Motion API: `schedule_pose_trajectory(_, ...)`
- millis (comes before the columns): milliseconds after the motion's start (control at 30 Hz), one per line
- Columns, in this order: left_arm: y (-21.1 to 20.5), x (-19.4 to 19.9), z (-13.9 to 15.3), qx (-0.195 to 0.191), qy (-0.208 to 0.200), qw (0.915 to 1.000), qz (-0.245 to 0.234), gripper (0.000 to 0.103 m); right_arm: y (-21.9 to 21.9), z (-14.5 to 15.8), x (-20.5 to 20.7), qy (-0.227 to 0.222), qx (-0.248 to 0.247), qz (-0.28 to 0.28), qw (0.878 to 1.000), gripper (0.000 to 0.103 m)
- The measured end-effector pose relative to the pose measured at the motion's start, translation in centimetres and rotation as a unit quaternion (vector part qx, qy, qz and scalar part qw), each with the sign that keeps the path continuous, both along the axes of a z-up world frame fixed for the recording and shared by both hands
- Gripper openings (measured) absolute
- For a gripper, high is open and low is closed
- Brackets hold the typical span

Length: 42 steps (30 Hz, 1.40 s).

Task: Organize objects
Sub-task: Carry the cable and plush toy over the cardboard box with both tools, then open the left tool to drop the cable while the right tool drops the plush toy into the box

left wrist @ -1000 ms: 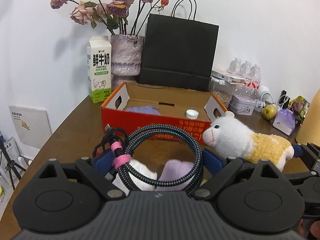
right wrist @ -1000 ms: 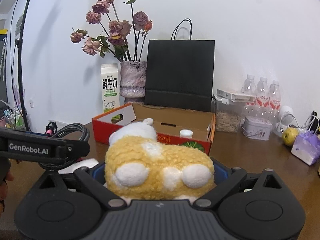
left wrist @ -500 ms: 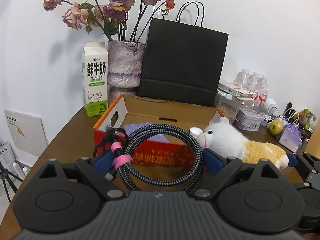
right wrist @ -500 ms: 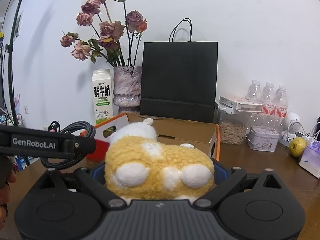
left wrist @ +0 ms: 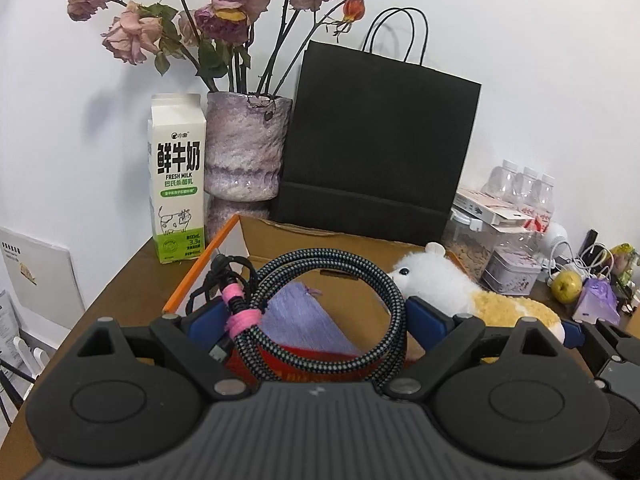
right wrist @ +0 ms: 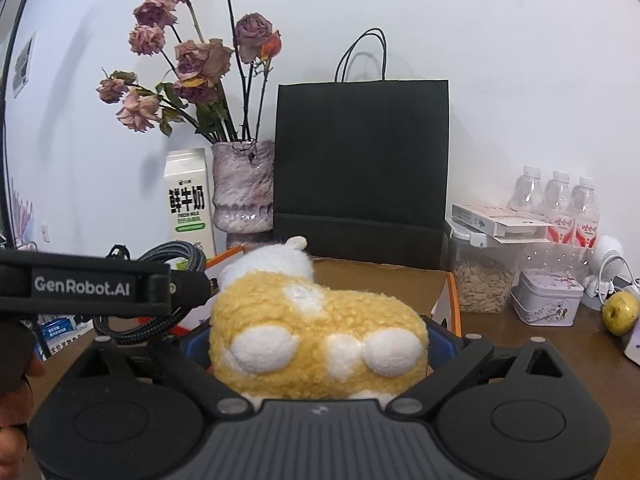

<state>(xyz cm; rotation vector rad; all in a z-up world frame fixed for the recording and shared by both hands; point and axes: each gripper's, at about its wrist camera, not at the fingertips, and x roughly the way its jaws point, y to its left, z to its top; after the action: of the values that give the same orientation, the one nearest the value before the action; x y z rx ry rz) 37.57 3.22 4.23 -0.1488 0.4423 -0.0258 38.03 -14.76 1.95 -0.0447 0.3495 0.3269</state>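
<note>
My left gripper (left wrist: 316,320) is shut on a coiled braided cable (left wrist: 384,300) bound with a pink tie, held above the near wall of the open cardboard box (left wrist: 288,236). A purple cloth (left wrist: 304,320) lies inside the box. My right gripper (right wrist: 316,340) is shut on a yellow and white plush sheep (right wrist: 316,332), which also appears in the left wrist view as the plush sheep (left wrist: 448,292) over the box's right side. In the right wrist view the cable (right wrist: 176,256) and the left gripper's body show at the left.
Behind the box stand a milk carton (left wrist: 178,184), a vase of dried roses (left wrist: 244,152) and a black paper bag (left wrist: 372,160). At the right are water bottles (right wrist: 560,208), a seed jar (right wrist: 484,280), a tin (right wrist: 546,296), an apple (right wrist: 620,312) and a purple packet (left wrist: 598,300).
Both grippers have moved forward and up towards the box with their loads. The cable now hangs over the box's front wall and the sheep over its right side.
</note>
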Motion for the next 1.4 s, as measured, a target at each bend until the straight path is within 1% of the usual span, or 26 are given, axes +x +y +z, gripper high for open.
schedule_pose_trajectory(300, 0.4, 3.5, 0.2, 0.0, -0.001, 1.0, 0.0, 0.095, 0.4, 0.0, 4.0, -0.001, -0.004, -0.008, 1.0, 0.098)
schedule_pose_trajectory(600, 0.6, 6.7, 0.4, 0.0, 0.0, 1.0, 0.002, 0.095, 0.9, -0.4, 6.9, 0.007, -0.007, -0.011, 1.0, 0.098)
schedule_pose_trajectory(833, 0.7, 8.4, 0.0, 0.001, 0.008, 1.0, 0.001, 0.095, 0.9, -0.6, 8.4, 0.012, -0.007, -0.021, 1.0, 0.098)
schedule_pose_trajectory(1067, 0.7, 10.0, -1.0, 0.007, 0.025, 0.9997, 0.004, 0.095, 1.0, -1.2, 9.6, 0.027, -0.014, -0.028, 0.999, 0.098)
schedule_pose_trajectory(1267, 0.8, 10.6, -1.6, 0.009, 0.031, 0.9995, 0.006, 0.095, 1.2, -1.8, 10.2, 0.039, -0.018, -0.025, 0.999, 0.098)
schedule_pose_trajectory(1333, 0.8, 10.7, -1.7, 0.009, 0.031, 0.9994, 0.008, 0.097, 1.2, -1.9, 10.2, 0.042, -0.018, -0.024, 0.999, 0.099)
schedule_pose_trajectory(1400, 0.9, 10.6, -1.6, 0.009, 0.023, 0.9996, 0.013, 0.103, 1.2, -2.0, 10.3, 0.045, -0.019, -0.023, 0.999, 0.1)
